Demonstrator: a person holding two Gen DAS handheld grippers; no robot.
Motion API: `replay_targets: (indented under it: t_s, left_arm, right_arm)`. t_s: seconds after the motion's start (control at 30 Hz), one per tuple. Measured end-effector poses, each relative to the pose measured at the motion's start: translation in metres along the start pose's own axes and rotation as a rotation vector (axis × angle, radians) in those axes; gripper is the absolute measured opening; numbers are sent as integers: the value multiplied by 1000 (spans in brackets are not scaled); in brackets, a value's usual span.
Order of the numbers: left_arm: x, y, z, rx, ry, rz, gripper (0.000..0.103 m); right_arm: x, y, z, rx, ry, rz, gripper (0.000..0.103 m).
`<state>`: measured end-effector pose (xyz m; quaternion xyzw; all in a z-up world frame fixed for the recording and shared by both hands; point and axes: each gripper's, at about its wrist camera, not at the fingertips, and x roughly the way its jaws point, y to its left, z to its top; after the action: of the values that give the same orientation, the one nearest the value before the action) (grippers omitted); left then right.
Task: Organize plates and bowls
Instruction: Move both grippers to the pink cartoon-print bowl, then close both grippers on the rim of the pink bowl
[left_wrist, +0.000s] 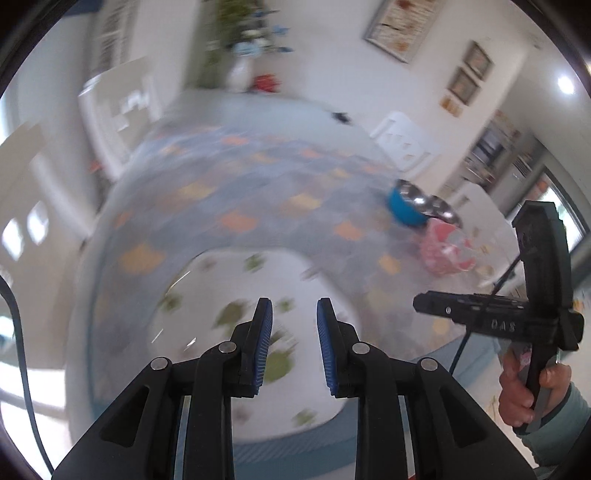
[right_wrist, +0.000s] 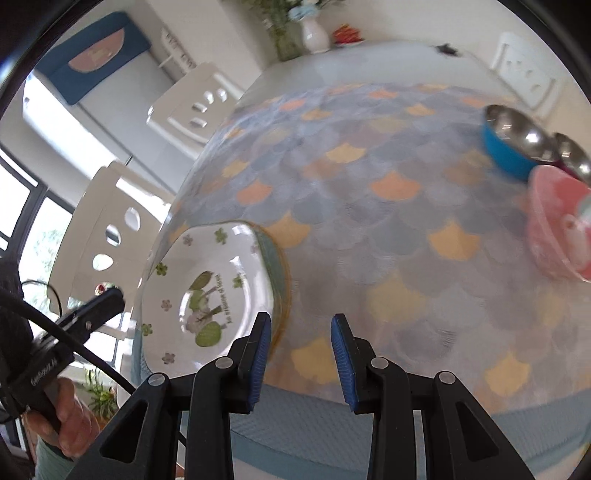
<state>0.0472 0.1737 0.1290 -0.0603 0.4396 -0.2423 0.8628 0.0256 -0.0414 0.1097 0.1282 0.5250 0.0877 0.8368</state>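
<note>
Directly beneath the parted left tool (left_wrist: 294, 341), a floral plate (left_wrist: 255, 280).

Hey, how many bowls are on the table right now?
3, clustered at the table's far right: a blue bowl with steel lining, a second steel-lined bowl just behind it, and a pink patterned bowl nearest. Others may sit out of frame.

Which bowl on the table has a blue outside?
The steel-lined blue bowl, farthest back; the pink bowl sits nearer, a second steel bowl between them.
</note>
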Motion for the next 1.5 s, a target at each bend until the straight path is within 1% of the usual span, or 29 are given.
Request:
replay_targets:
  t_s: [0.03,0.1,0.17,0.23,0.27,0.33,0.37,0.43,0.47,0.5,0.63,0.73,0.83,0.9,1.03,1.13,1.2,1.27,1.3,1.33,1.4,1.43,1.47,1.5]
  left_arm:
    - [5,-9,6,20,-1,-19,22]
    - [17,-31,18,66,-1,-53,22]
    - [26,-57,30,109,-4,-88,23]
    - [33,-80,40,147,-6,-118,25]
    - [38,-93,46,167,-3,-129,31]
    - [49,-114,55,195,0,-137,33]
    - [56,-126,59,206,10,-141,36]
    - [73,-145,68,212,35,-150,48]
    - [83,-154,72,207,41,-157,60]
    - [91,-163,74,201,40,-163,63]
    - [135,-199,81,182,90,-180,62]
    - [164,-220,79,174,127,-164,61]
    - [193,-233,75,138,161,-150,59]
    - [205,-233,71,104,187,-141,54]
    - [233,-231,65,32,238,-139,51]
    - [247,-229,61,-13,259,-130,49]
    - [253,-228,59,-35,266,-123,45]
    - [258,-228,57,-52,275,-118,41]
    - [260,-228,56,-55,278,-118,40]
    - [261,-228,55,-58,279,-117,40]
    - [262,-229,53,-61,279,-114,37]
    - [264,-228,53,-62,281,-114,35]
    - [265,-228,52,-64,284,-117,29]
    - [267,-228,51,-65,288,-121,21]
  right_arm:
    - [-9,-7,-1,12,-16,-16,33]
    - [-26,-22,-3,41,-50,-43,38]
    - [-42,-41,-4,78,-84,-64,47]
    - [-57,-61,-4,118,-118,-71,48]
    - [-63,-71,-4,140,-130,-72,49]
    - [-73,-93,-2,189,-156,-72,49]
    - [-77,-103,0,209,-165,-72,49]
    - [-84,-122,4,239,-176,-82,49]
    - [-89,-136,6,257,-182,-93,49]
    - [-93,-146,6,268,-186,-99,49]
    - [-105,-198,15,340,-182,-121,51]
    - [-107,-237,27,378,-169,-125,51]
    - [-102,-264,38,375,-153,-126,51]
    - [-95,-278,43,368,-133,-134,51]
    - [-76,-301,55,355,-85,-152,51]
    - [-59,-315,60,328,-52,-162,51]
    - [-47,-318,63,303,-27,-162,50]
    - [-38,-319,64,286,-12,-151,41]
    - [-33,-320,65,281,0,-143,40]
    - [-29,-320,65,277,8,-135,36]
    - [-23,-320,65,267,13,-124,32]
    - [-20,-320,65,259,14,-126,29]
    - [-18,-320,66,252,16,-127,23]
    - [-16,-320,65,243,18,-123,20]
